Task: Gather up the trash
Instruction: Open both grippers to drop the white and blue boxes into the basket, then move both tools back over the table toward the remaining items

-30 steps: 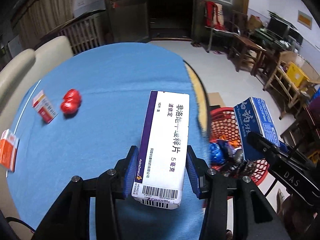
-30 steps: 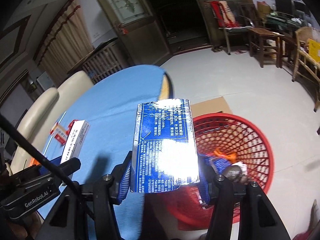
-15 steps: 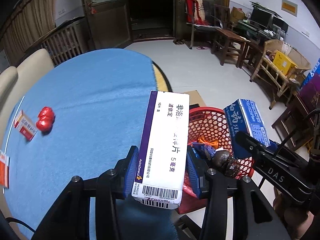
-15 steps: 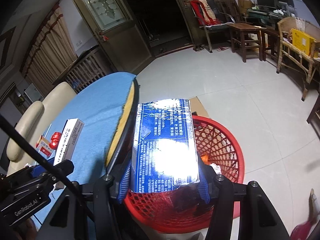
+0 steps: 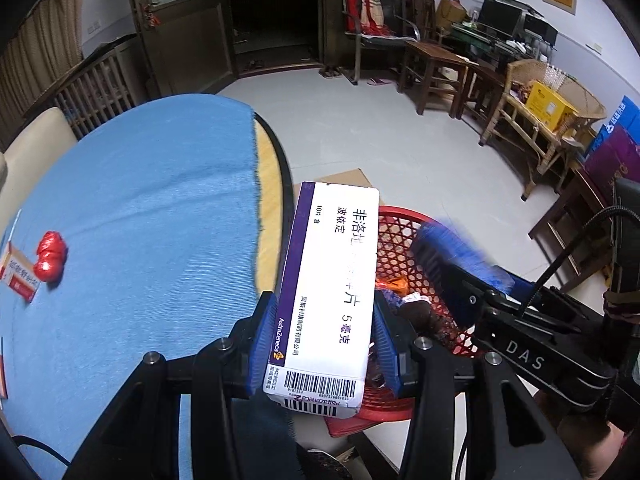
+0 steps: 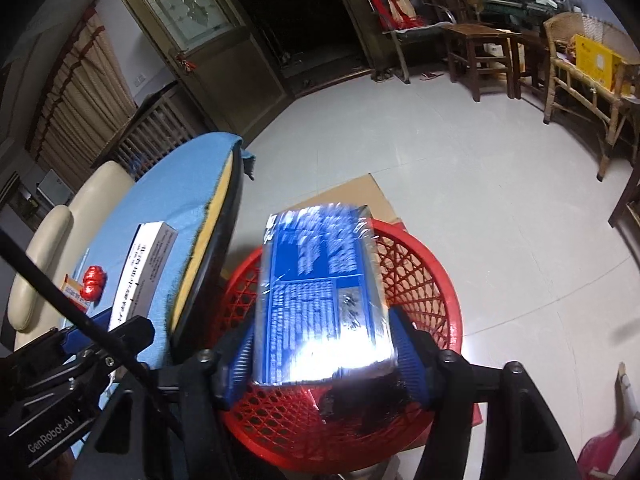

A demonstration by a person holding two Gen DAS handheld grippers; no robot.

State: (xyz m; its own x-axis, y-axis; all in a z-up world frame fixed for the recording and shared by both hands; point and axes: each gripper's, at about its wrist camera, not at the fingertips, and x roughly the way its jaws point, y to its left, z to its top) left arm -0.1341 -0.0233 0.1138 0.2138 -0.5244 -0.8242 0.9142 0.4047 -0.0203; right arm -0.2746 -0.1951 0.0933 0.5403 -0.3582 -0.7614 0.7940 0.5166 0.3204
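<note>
Currently left gripper (image 5: 324, 346) is clamped on the white-and-purple medicine box (image 5: 330, 296), pads pressing both long sides, box held at the tabletop (image 5: 140, 216) edge, beside the red basket (image 6: 424, 280) on the floor. Right gripper (image 6: 322, 354) sits over the basket with the blue foil-wrapped box (image 6: 320, 292) between its pads; jaws have just been opening, a gap shows on both sides of the box, and the box is blurred. Basket already holds some dark and coloured trash. On the blue tabletop: a red crumpled wrapper (image 5: 50, 256) touching a small red-and-white carton (image 5: 18, 278), both well apart from the grippers.
</note>
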